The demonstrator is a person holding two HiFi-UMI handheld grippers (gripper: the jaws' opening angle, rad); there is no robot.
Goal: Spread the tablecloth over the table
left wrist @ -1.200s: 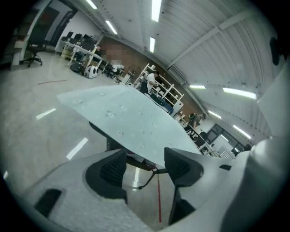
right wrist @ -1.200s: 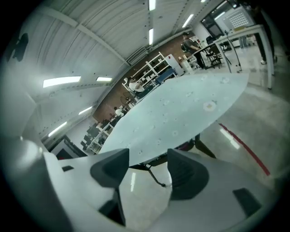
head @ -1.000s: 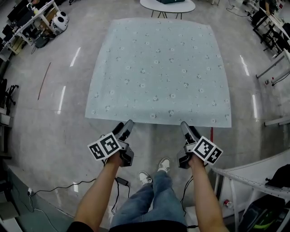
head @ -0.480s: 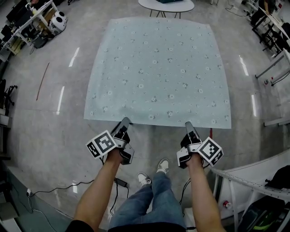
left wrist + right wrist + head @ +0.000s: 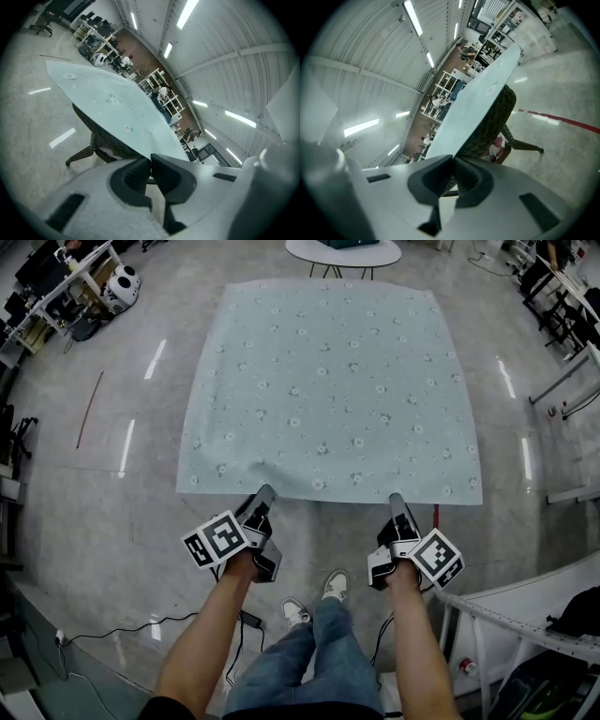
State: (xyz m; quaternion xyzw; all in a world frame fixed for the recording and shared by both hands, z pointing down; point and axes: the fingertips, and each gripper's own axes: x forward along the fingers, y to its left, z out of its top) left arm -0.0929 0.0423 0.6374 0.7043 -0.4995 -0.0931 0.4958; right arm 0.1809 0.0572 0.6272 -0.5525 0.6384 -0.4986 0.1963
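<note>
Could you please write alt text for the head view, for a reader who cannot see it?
Seen from above, the left gripper and right gripper have just closed on the near edge of a pale flowered tablecloth spread flat. The person's arms and legs show below, over a grey floor.

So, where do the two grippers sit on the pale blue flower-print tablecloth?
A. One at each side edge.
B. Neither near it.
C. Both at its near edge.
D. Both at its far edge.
C: the head view shows the left gripper and the right gripper both at the near edge of the pale blue flower-print tablecloth, and their jaws have just closed further, onto that edge.
</note>
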